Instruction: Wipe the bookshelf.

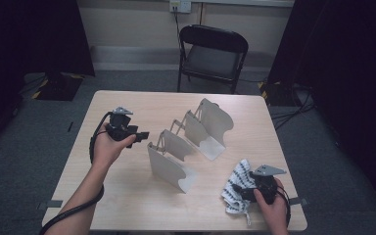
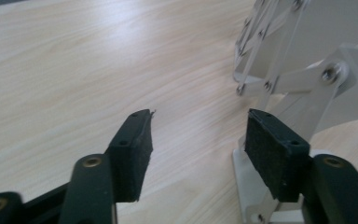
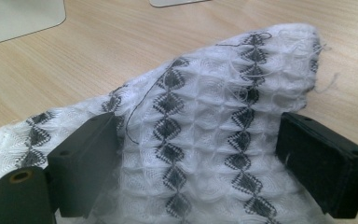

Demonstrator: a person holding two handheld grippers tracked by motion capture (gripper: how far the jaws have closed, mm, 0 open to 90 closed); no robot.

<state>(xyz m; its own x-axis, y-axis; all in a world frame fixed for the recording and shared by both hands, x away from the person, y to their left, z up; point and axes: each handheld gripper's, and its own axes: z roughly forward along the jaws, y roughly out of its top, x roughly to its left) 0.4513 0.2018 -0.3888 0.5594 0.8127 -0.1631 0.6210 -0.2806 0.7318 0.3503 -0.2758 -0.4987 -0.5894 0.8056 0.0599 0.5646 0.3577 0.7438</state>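
A white metal folding rack (image 1: 191,142) with several curved panels stands in the middle of the table. My left gripper (image 1: 144,134) hovers just left of its near end, jaws open with nothing between them. In the left gripper view the gripper (image 2: 198,126) points at bare wood, with the rack's hinged arms (image 2: 303,70) close beside the right jaw. A white cloth with black diamond stripes (image 1: 237,183) lies bunched at the table's front right. My right gripper (image 1: 242,192) rests there. In the right gripper view the cloth (image 3: 205,121) humps up between the wide-set jaws of that gripper (image 3: 200,140), both pads against it.
The light wooden table (image 1: 127,196) has bare room at its left and front left. A black folding chair (image 1: 213,54) stands beyond the far edge. Dark curtains hang on both sides, and cables lie on the floor at the right.
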